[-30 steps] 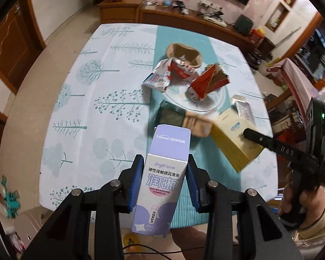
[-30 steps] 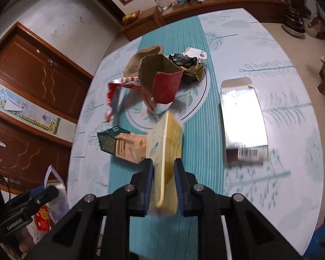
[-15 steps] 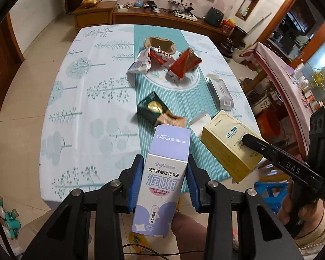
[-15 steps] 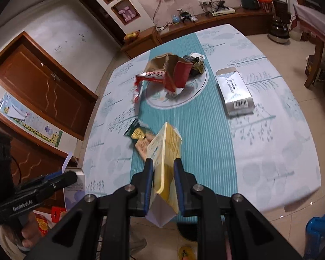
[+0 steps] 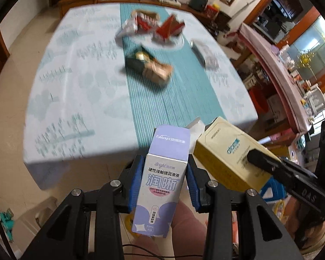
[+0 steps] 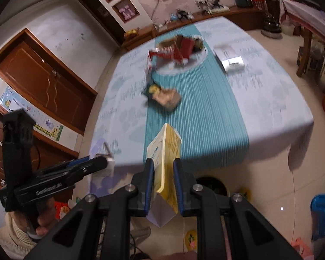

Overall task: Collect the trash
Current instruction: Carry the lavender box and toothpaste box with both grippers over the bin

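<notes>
Probably a home's dining room: clothed table [image 5: 80, 99], wooden door [image 6: 43, 82], cluttered sideboard [image 6: 205, 15].

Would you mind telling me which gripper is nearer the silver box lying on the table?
Right, I think. The silver box lies right of the runner, the side of the right gripper with its yellow box; the left gripper is farther across.

boxes [image 5: 150, 70] on runner [image 5: 166, 99] | wrappers [image 5: 153, 25] behind | table [image 5: 65, 108] beneath

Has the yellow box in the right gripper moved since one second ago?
Yes. The yellow box went back from above the table to beyond its near edge.
</notes>
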Available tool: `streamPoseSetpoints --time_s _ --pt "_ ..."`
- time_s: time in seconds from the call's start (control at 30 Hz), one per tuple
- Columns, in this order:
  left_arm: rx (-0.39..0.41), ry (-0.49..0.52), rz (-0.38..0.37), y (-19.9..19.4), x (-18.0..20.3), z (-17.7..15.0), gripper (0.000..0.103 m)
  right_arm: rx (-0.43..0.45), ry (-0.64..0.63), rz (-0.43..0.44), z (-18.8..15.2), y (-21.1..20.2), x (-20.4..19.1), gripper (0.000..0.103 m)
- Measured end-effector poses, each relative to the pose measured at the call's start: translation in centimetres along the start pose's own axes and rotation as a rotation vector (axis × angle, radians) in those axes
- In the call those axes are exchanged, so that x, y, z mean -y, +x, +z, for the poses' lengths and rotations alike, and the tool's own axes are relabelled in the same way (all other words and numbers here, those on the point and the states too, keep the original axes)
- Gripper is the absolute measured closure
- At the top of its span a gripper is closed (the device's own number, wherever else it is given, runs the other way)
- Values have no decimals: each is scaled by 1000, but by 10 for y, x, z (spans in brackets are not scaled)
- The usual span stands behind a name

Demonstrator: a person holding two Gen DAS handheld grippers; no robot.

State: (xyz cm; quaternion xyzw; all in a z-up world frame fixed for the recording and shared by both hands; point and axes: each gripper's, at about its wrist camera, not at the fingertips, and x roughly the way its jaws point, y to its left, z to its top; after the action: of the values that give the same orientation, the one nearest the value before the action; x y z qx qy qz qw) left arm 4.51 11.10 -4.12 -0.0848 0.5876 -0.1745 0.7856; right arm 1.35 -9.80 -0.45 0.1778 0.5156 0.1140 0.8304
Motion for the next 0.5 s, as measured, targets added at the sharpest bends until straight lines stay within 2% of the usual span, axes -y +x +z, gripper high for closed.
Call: streamPoseSetpoints --time_s 0.27,0.37,0.5 --pt "-97 -6 8 51 7 -36 66 -144 71 -43 -53 22 26 85" --pt "-119 -11 27 85 9 -54 66 -200 98 -52 -66 48 41 85" --pt "-103 -7 53 139 6 -75 66 -276 103 -71 -89 101 68 85"
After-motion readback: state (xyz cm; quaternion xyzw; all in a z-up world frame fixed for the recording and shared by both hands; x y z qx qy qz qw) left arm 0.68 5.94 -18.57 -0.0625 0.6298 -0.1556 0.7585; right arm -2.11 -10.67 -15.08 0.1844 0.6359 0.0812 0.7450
